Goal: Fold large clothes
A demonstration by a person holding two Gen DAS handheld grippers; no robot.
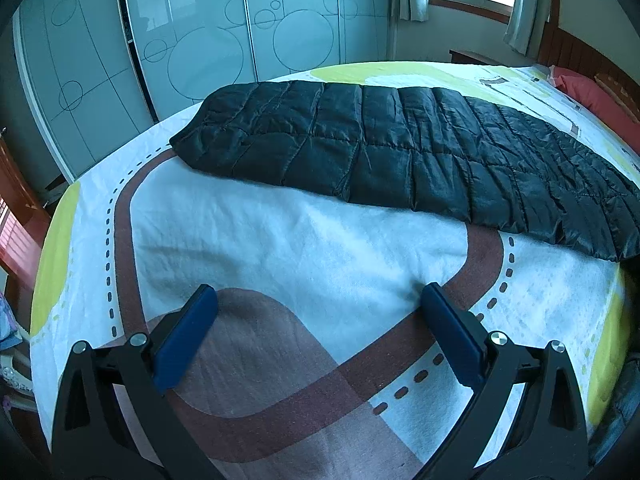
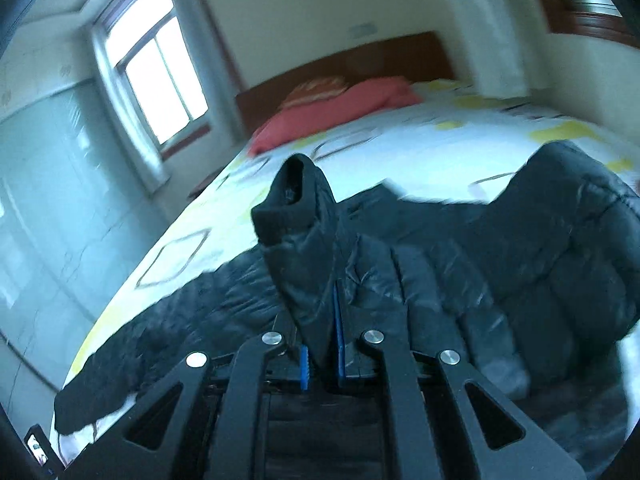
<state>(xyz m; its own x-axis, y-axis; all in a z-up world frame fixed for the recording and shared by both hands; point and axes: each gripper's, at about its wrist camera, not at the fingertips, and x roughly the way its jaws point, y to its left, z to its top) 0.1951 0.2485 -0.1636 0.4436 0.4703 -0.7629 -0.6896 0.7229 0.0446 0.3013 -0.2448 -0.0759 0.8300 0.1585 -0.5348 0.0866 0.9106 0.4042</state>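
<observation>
Black quilted jacket lies flat across bed, upper half of left view. Left claw spread wide, empty, low centre of frame, well short of jacket. Right claw pressed together, pinching sleeve; knit cuff stands up at frame centre. Red pillow upper centre. Handling, judged: light, puffy, soft; shell looks slippery, springs back. Grip seams, cuff or hem, not padded panel.

Home bedroom (bed, wardrobe)
</observation>
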